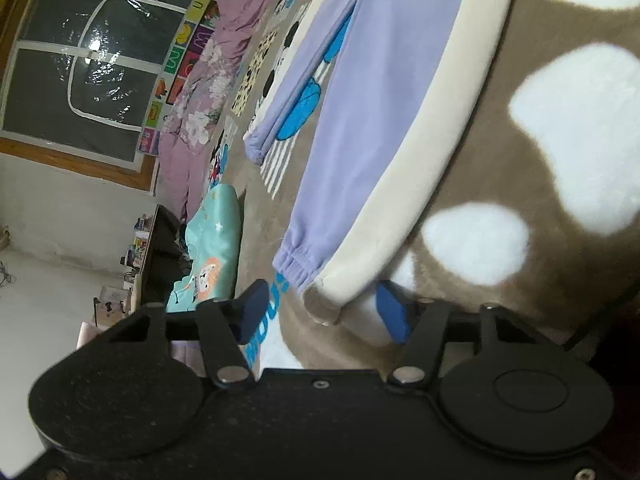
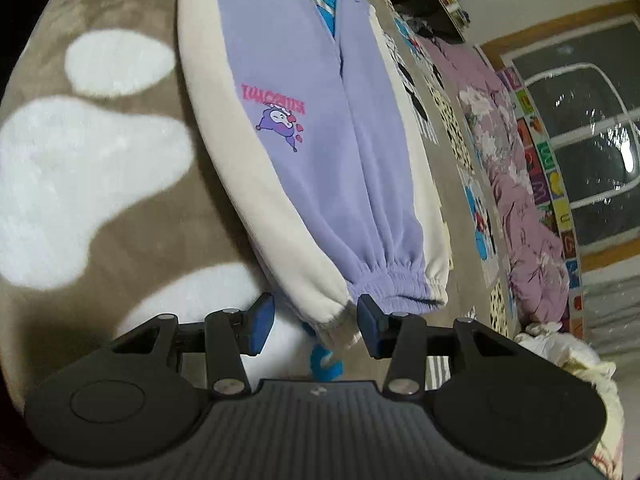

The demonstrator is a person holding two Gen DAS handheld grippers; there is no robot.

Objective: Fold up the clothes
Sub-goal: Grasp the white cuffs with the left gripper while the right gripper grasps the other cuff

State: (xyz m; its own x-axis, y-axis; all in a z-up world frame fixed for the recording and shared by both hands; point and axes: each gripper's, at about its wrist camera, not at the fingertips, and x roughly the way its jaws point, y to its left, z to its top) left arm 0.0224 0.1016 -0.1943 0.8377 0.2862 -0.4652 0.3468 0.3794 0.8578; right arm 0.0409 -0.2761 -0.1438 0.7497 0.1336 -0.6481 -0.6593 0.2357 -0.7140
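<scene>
A pair of lilac and cream jogging trousers (image 1: 372, 132) lies flat on a brown blanket with white blotches (image 1: 560, 184). In the left wrist view my left gripper (image 1: 326, 314) is open, its blue pads either side of the cream ankle cuff (image 1: 320, 304). In the right wrist view the trousers (image 2: 304, 152) show a pink and purple cartoon print (image 2: 280, 120). My right gripper (image 2: 316, 326) is open around the cream corner of the elastic waistband (image 2: 336, 316).
A crumpled pink floral quilt (image 1: 208, 80) lies along the far side and shows in the right wrist view (image 2: 516, 208). A teal printed pillow (image 1: 212, 256) sits near the bed edge. A dark window (image 1: 92, 60), a black shelf unit (image 1: 160, 256) and white cloth (image 2: 568, 360) are nearby.
</scene>
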